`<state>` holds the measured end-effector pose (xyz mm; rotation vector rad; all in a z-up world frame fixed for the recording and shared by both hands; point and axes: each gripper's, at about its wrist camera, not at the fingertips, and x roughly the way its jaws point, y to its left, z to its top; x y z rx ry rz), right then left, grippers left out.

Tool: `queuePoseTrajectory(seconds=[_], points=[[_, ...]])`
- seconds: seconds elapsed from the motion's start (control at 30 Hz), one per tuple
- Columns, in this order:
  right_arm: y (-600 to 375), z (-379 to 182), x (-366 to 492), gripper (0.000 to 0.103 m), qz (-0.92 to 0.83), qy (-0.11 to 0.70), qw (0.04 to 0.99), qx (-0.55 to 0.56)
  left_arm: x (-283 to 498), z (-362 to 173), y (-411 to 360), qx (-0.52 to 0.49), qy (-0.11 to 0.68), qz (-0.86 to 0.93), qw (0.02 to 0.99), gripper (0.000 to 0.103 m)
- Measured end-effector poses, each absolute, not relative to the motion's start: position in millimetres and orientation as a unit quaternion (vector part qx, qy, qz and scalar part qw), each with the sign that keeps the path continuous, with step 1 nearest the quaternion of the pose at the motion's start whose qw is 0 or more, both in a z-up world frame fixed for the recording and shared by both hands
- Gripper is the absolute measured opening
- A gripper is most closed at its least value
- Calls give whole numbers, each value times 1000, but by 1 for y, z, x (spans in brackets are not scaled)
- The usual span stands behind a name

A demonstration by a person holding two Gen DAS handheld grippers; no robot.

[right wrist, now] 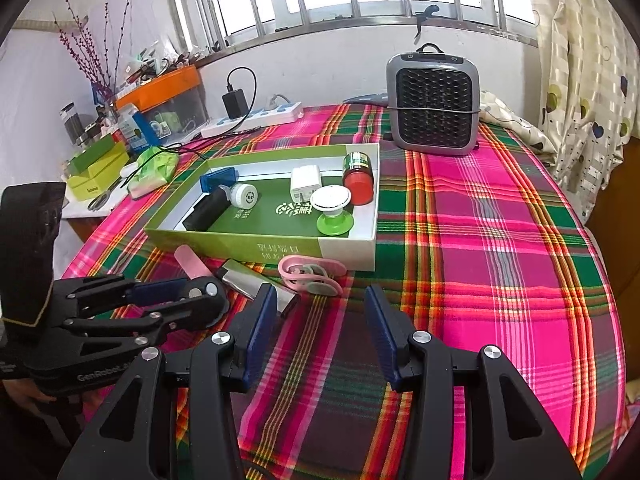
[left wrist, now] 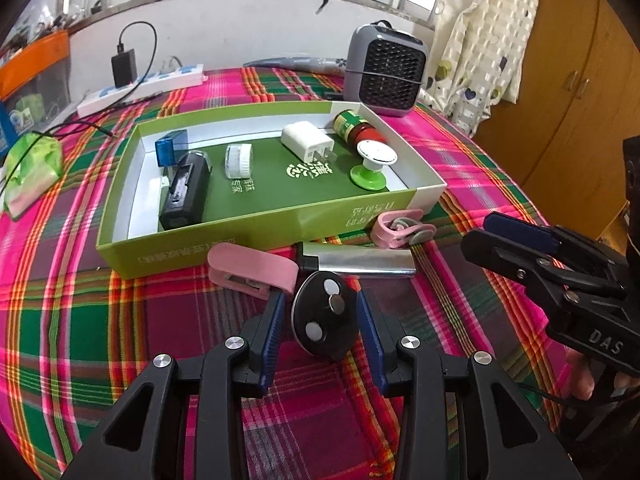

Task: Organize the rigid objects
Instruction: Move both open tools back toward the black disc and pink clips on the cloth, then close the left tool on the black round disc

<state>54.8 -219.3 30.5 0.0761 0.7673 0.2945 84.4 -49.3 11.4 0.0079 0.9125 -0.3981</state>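
My left hand-held gripper (left wrist: 320,328) sits with its pads apart around the black oval disc (left wrist: 323,322), gaps visible both sides, so no clamp yet. The disc stands tilted on edge on the plaid tabletop, near the front edge, just in front of the green box (left wrist: 224,236). Risk: it's thin and tilted, so closing off-centre could flip it flat or squirt it out. The pink clip (left wrist: 252,270) is touching or nearly touching my left pad (left wrist: 274,320); I may drag it along. The silver lighter (left wrist: 360,262) lies just behind the disc and could get nudged. My right hand-held gripper (right wrist: 320,332) hangs open and empty over bare cloth, near the left one, so the 2 could collide on the lift.
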Motion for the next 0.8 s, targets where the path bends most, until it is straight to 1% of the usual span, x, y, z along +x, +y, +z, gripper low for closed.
queuePoseTrajectory(seconds=[0.37,0.4,0.47,0.63,0.8], points=[[-219,28,56,47,144,376,915,37,90,9,-47,-7,443,-185,877,35],[-219,28,56,47,144,377,914,36,90,9,-47,-8,443,-185,877,34],[-219,28,56,47,144,377,914,35,90,9,-47,-8,441,-187,878,27],[-218,27,56,47,141,378,914,33,88,11,-45,-7,436,-186,880,24],[-216,27,56,47,140,380,914,28,85,12,-40,-10,436,-184,881,24]])
